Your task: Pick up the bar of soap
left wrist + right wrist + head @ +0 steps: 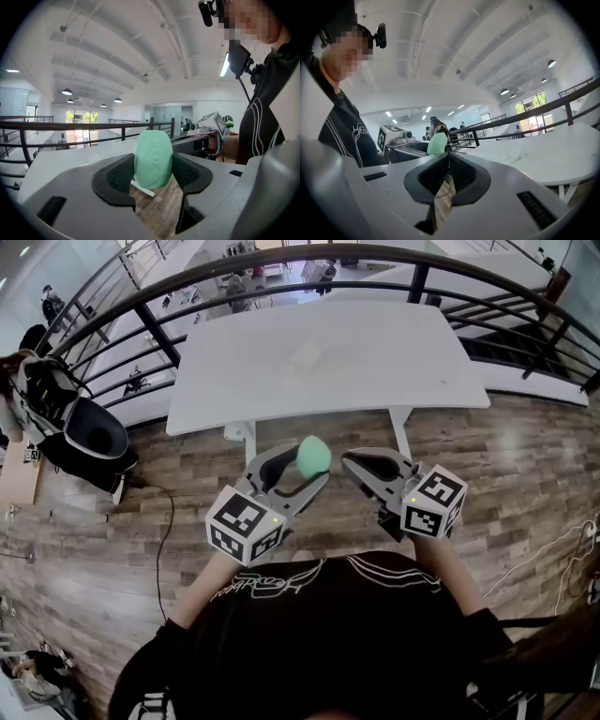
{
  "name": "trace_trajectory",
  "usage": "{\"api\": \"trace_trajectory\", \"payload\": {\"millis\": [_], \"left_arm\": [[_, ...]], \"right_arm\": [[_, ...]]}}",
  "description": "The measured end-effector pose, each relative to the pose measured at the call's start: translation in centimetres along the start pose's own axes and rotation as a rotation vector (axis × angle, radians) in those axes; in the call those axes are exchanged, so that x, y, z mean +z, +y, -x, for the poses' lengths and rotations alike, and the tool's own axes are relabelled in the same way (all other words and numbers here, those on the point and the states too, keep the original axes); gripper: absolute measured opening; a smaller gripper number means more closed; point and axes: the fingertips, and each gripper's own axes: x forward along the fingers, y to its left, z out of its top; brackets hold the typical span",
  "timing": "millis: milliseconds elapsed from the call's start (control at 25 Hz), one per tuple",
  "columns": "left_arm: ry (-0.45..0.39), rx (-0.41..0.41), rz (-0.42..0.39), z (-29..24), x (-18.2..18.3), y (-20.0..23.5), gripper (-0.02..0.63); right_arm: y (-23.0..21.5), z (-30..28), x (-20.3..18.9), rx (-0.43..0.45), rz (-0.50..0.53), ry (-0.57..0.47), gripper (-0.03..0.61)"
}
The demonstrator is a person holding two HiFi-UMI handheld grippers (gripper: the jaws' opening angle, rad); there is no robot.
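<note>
While left gripper (307, 469) clamps soap (314, 454), table (375, 367) stands apart

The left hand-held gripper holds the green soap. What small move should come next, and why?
Probably keep the jaws shut and ease the soap forward over the white table. The left hand-held gripper clamps it above the wooden floor, clear of the table; the right hand-held gripper is shut and empty.
</note>
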Motion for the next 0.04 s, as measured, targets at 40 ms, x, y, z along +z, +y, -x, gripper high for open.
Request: {"api": "trace_trajectory", "payload": {"millis": [40], "left_arm": [[0.001,-0.003,-0.002,-0.16,0.04,-0.05,0.259]], "right_arm": [[-0.12,0.1,0.09,-0.001,0.0,-0.003,0.017]]}}
